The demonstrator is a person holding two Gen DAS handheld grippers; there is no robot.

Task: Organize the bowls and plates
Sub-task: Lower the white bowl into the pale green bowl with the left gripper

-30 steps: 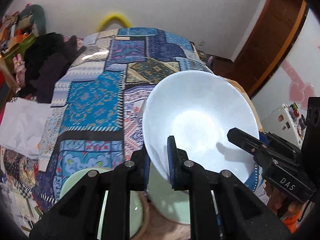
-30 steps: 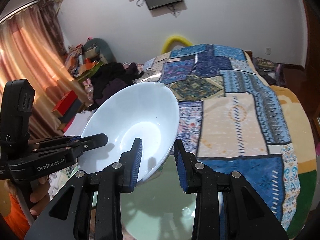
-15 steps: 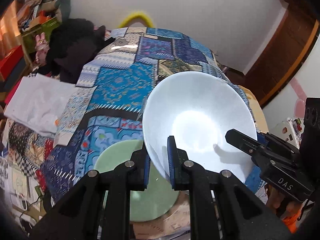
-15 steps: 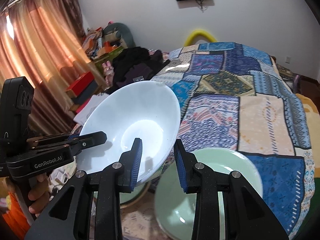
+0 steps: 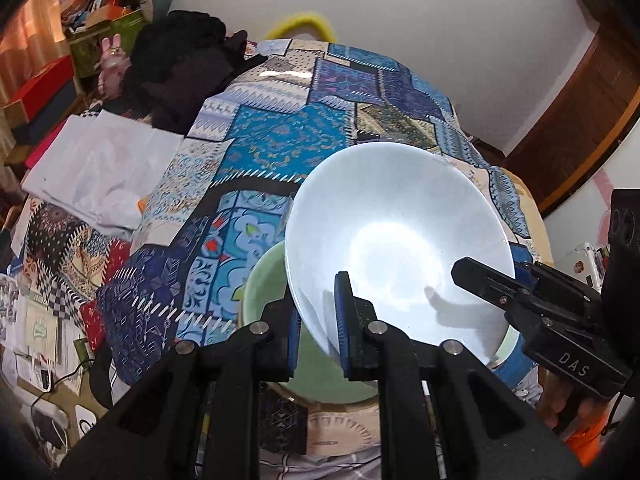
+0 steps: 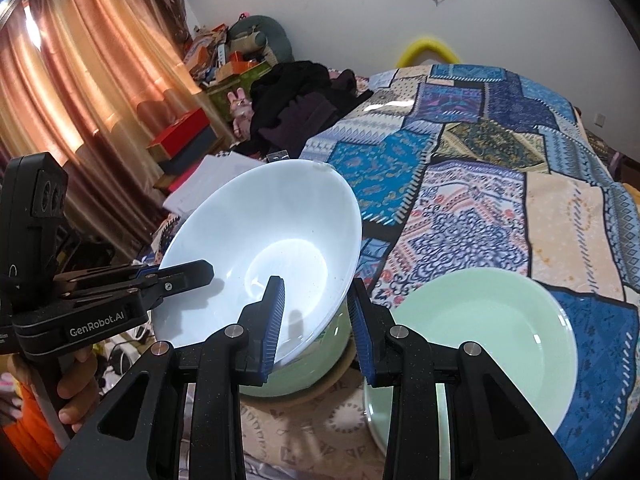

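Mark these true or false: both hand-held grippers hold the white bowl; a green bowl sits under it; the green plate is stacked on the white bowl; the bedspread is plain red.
1. Both hand-held grippers hold the white bowl. True: the left hand-held gripper and the right hand-held gripper each clamp its rim.
2. A green bowl sits under it. True.
3. The green plate is stacked on the white bowl. False: it lies beside it on the bed.
4. The bedspread is plain red. False: it is blue patchwork.
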